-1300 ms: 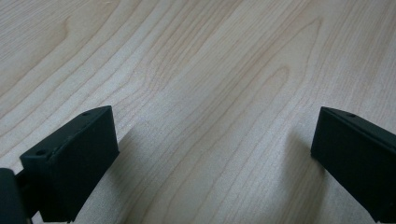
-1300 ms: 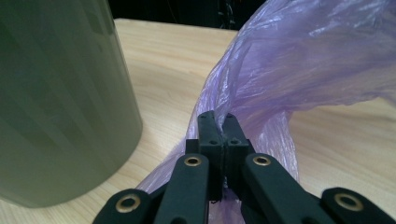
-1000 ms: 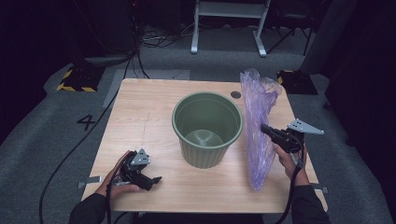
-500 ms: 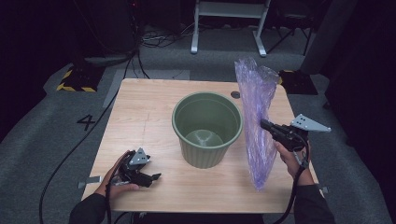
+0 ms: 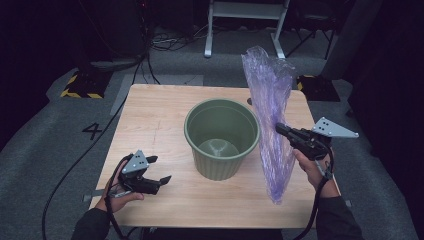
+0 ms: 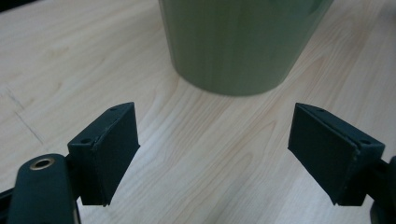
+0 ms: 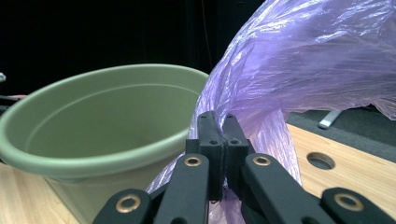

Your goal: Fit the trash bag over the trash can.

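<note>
- Bag work, judged: purple plastic bag (image 5: pixel 272 125) looks meant to line the green bin (image 5: pixel 222 137); bag is lifted, not yet over the bin mouth.
- Left gripper (image 5: pixel 156 170) sits low over the near-left part of the table (image 5: pixel 150 107), held in the person's left hand (image 5: pixel 117 192). Jaws have just been closing a little but are spread wide with nothing between them. In the left gripper view the two pads (image 6: pixel 109 149) frame bare wood, bin wall straight ahead. Likely parked ready to steady the bin or catch the bag's loose edge.
- Bin stands upright at the table's middle, a bit toward the near edge, mouth open, empty inside as far as I can tell. Central spot suits reach from both sides.
- Bag hangs just right of the bin, near its rim; touching or not, cannot tell. Top end stands above the grip, lower end droops toward the near-right edge of the table. Held up off the wood probably so it unfolds and its opening can be found.
- Right gripper (image 5: pixel 280 129) is pressed tight, pinching a gathered fold of the bag at mid-length; right gripper view shows the fingertips (image 7: pixel 208 135) together with film squeezed between. Right hand (image 5: pixel 310 167) holds it over the table's right edge.
</note>
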Available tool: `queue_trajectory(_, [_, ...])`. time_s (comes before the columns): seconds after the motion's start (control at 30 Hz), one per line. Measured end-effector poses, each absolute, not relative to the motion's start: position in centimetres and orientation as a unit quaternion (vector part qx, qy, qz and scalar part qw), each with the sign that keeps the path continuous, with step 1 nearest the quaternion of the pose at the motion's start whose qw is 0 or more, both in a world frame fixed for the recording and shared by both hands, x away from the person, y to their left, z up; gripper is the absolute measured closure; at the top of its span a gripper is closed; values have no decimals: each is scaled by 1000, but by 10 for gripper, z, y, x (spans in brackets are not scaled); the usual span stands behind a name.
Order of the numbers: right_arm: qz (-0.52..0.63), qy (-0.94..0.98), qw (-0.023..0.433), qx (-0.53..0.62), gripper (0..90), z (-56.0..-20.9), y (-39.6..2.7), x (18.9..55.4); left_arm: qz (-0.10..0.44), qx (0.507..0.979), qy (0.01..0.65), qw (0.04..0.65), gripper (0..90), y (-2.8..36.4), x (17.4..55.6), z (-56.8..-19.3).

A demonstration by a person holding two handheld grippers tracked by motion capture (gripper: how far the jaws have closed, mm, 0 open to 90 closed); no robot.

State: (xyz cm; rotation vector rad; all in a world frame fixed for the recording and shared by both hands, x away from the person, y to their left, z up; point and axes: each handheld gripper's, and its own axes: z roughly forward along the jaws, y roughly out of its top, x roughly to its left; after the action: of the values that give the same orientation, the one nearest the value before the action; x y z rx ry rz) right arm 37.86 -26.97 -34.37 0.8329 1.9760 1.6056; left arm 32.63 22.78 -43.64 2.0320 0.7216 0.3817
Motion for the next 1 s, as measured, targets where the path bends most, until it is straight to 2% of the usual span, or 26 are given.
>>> queue_trajectory(0.3, [591, 720, 224, 286, 900, -328, -255, 380, 180, 814, 271, 482, 157, 219, 326, -405])
queue_trajectory(0.57, [590, 727, 220, 274, 900, -318, -237, 391, 189, 799, 264, 505, 157, 216, 344, -370])
queue_trajectory(0.67, [590, 730, 216, 271, 900, -315, -230, 396, 211, 795, 254, 508, 161, 210, 347, -362])
queue_trajectory(0.73, [588, 733, 215, 268, 900, -313, -226, 399, 188, 803, 249, 508, 161, 203, 350, -357])
queue_trajectory(1.0, [582, 741, 216, 256, 900, -300, -205, 404, 165, 801, 217, 533, 167, 167, 354, -328])
